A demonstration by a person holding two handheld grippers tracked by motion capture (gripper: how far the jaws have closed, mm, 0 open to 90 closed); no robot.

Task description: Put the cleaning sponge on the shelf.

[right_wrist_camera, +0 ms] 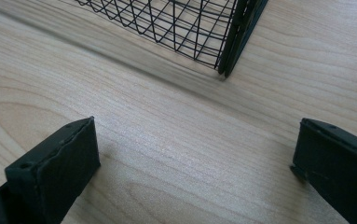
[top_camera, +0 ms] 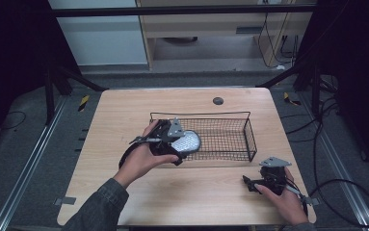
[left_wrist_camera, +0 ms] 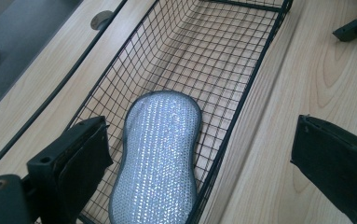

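A silver, peanut-shaped scrubbing sponge with a dark edge lies flat on the floor of a black wire basket, at its left end. My left gripper hovers over that end of the basket, jaws wide apart, one over the basket and one outside its near wall; the sponge lies between and below them, untouched. My right gripper rests low over the table in front of the basket's right corner, open, with bare wood between its jaws.
The wooden table has a round cable hole near its far edge. The right half of the basket holds nothing. Cables trail on the floor at the right. Metal frame posts stand beside the table's far corners.
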